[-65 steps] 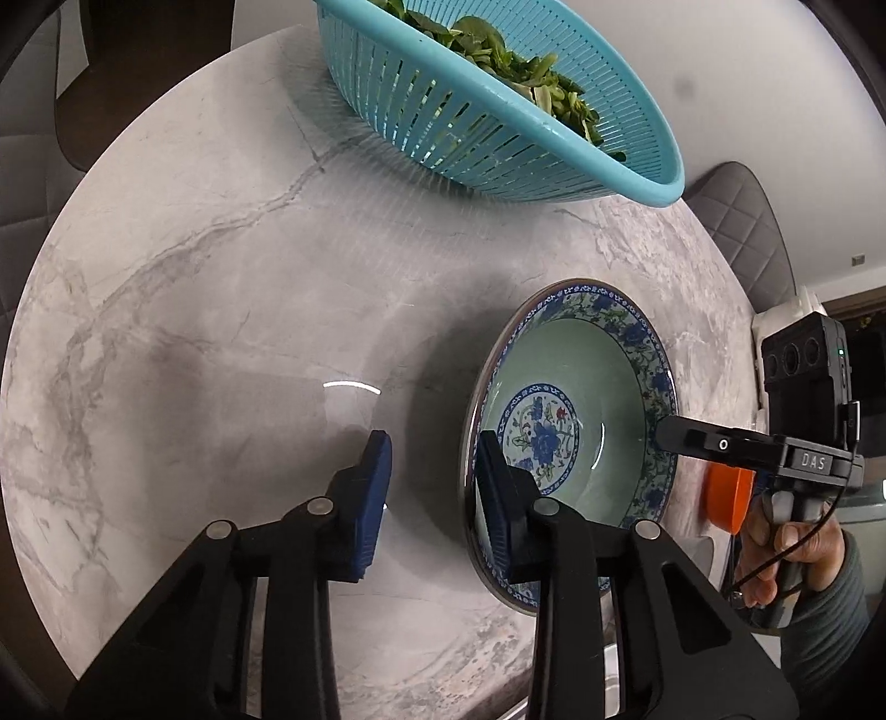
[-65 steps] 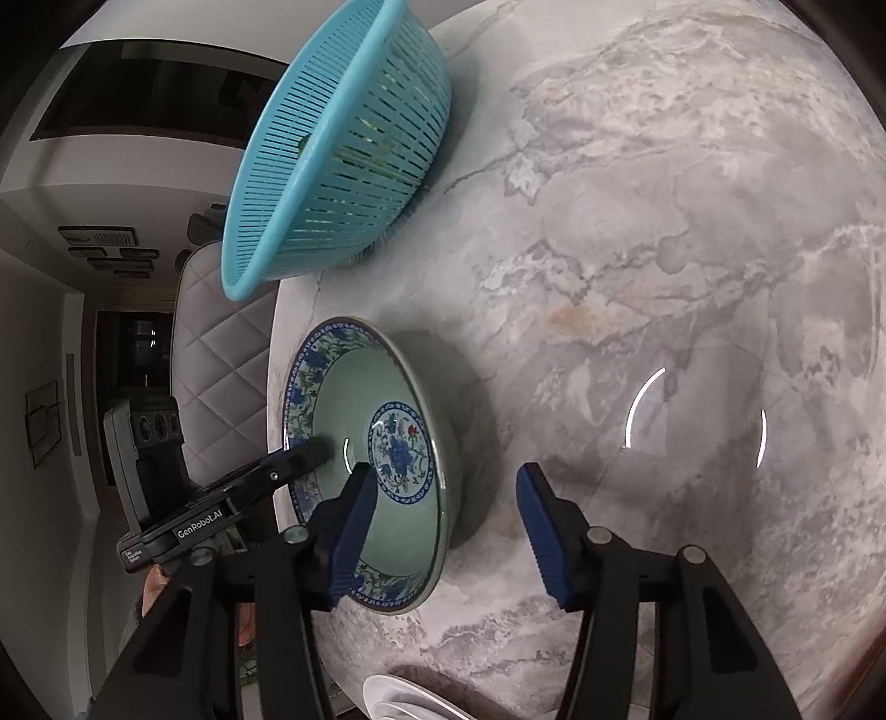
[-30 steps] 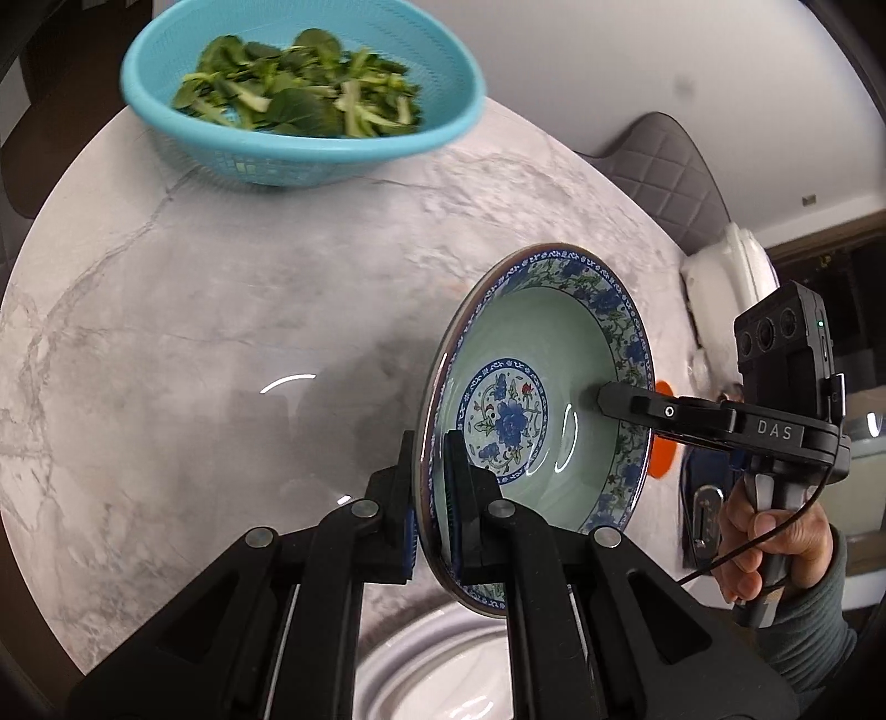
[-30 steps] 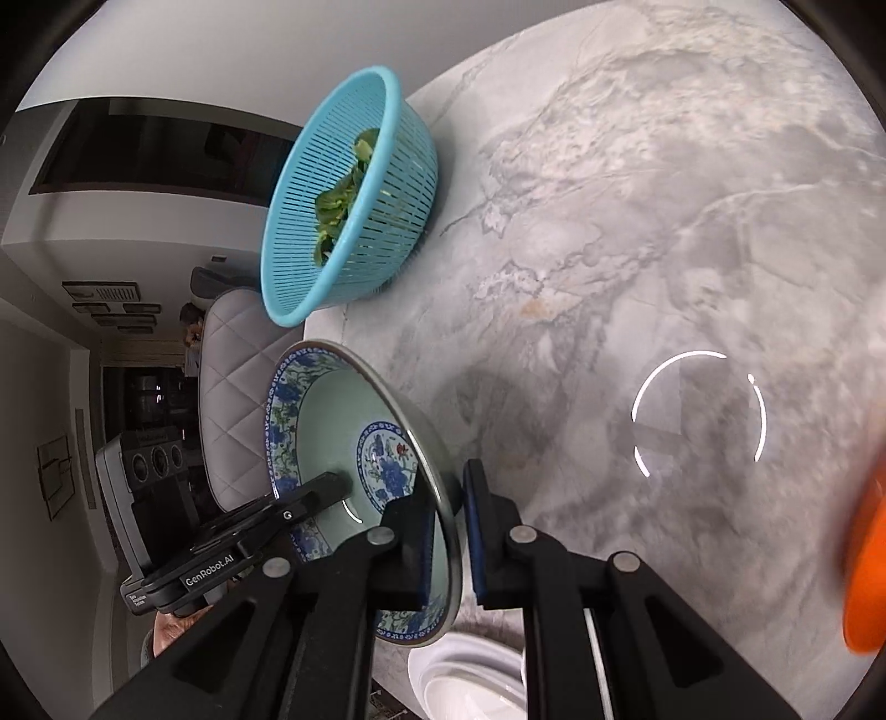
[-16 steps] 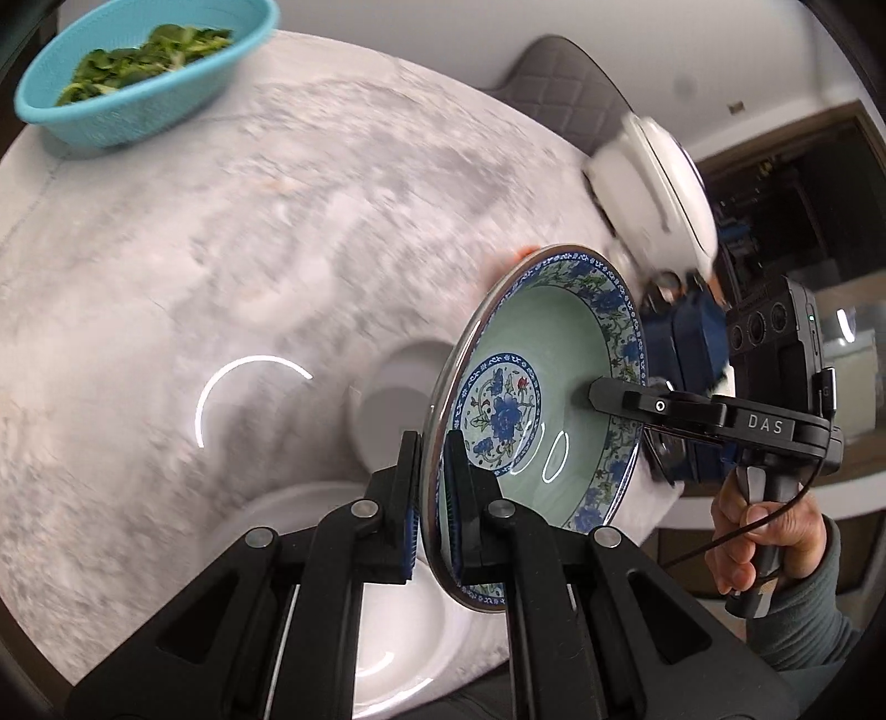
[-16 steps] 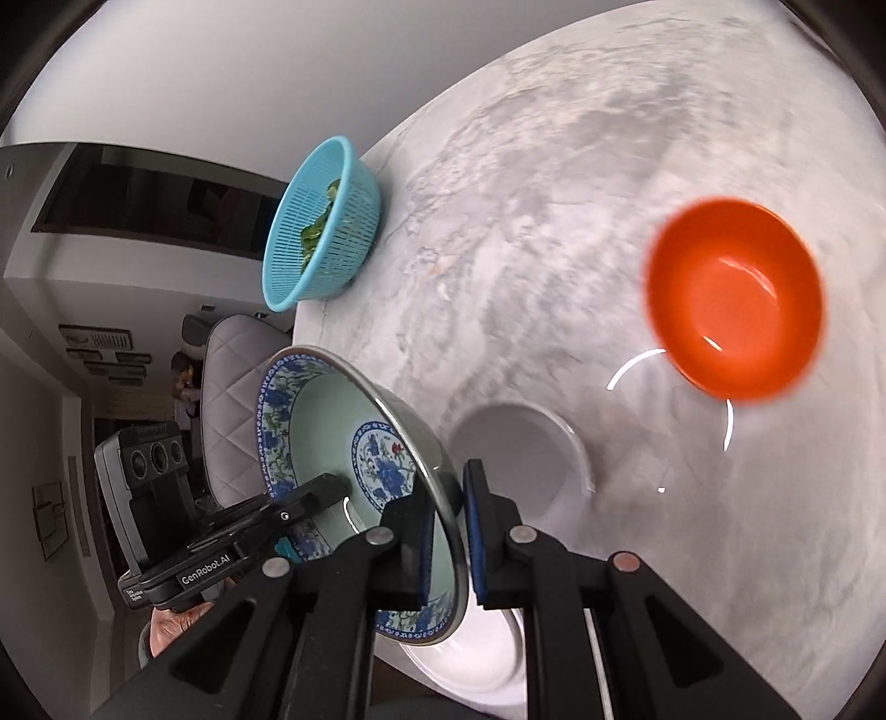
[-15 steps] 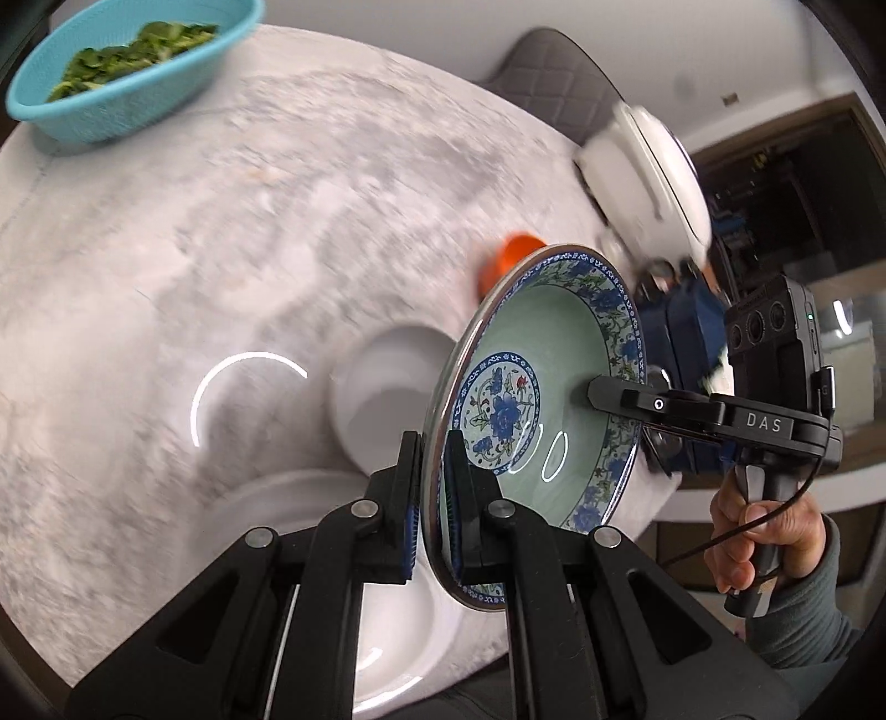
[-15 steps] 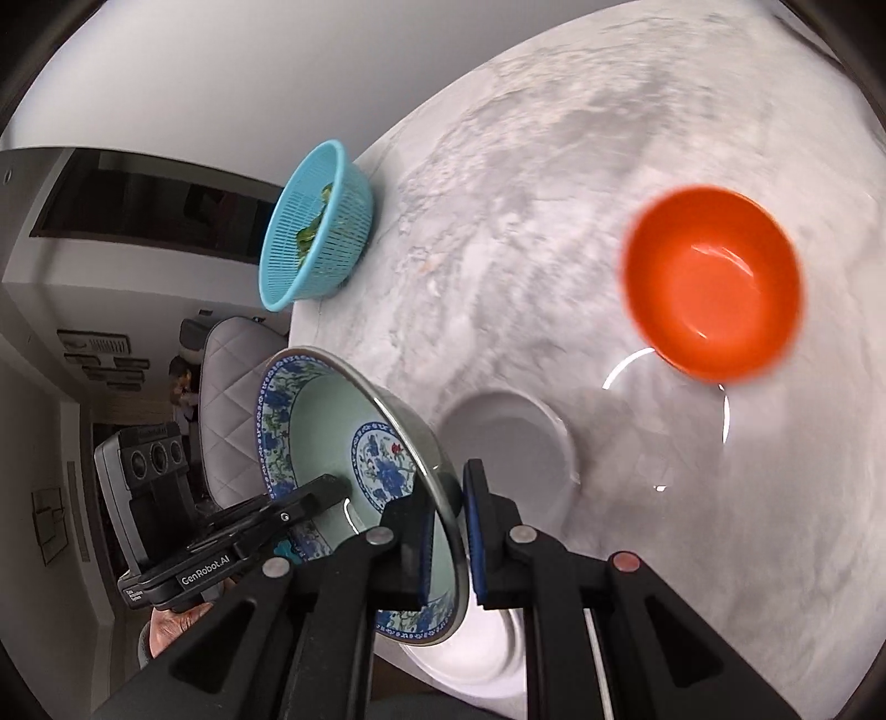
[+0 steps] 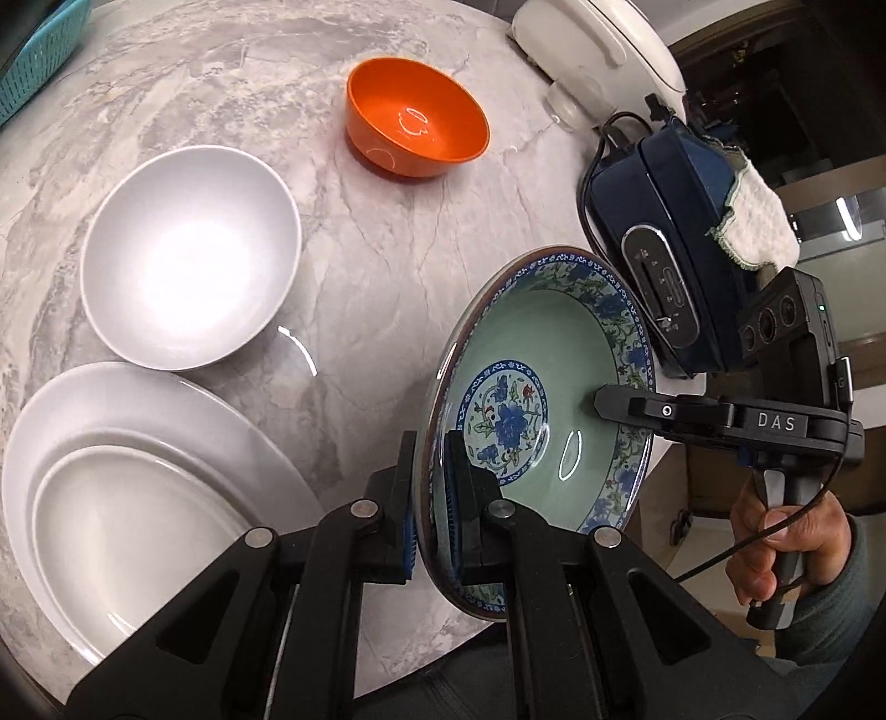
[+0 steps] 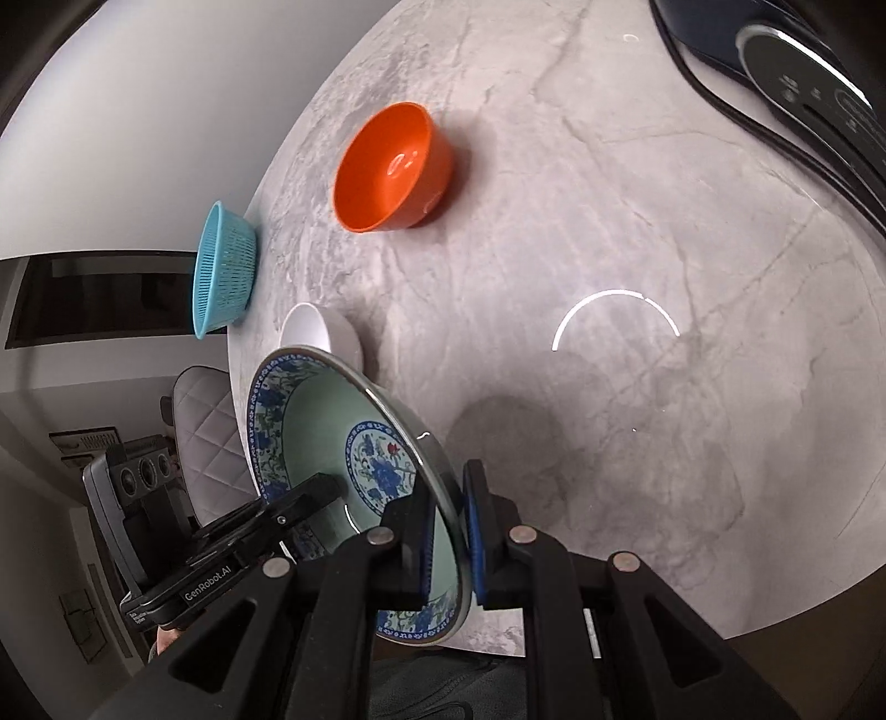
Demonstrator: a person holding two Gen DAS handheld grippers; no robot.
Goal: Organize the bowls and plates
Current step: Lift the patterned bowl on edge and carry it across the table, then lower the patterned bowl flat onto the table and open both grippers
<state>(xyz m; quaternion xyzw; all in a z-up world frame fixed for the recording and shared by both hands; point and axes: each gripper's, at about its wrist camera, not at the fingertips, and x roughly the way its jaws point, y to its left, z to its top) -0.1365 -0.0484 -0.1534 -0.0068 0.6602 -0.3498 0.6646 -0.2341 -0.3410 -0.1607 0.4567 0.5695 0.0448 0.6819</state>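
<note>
A blue-patterned green bowl (image 9: 559,382) (image 10: 315,432) hangs above the marble table (image 9: 354,232), held by both grippers at opposite rims. My left gripper (image 9: 429,498) is shut on its near rim. My right gripper (image 10: 446,537) is shut on the other rim; it shows in the left wrist view as a black finger (image 9: 637,407) inside the bowl. A white bowl (image 9: 188,255) (image 10: 324,332) and a white plate (image 9: 138,487) sit to the left on the table. An orange bowl (image 9: 415,130) (image 10: 390,166) stands further back.
A dark blue appliance (image 9: 664,243) (image 10: 803,83) with a cord and a white cloth (image 9: 758,221) sits at the table's right edge, a white cooker (image 9: 598,44) behind it. A teal colander (image 9: 33,61) (image 10: 221,271) is at the far left. A person's hand (image 9: 786,543) holds the right gripper's handle.
Both grippers closed on the patterned bowl, lifted it from beside the colander and carried it across the table. The white bowl, the plate and the orange bowl have come into view.
</note>
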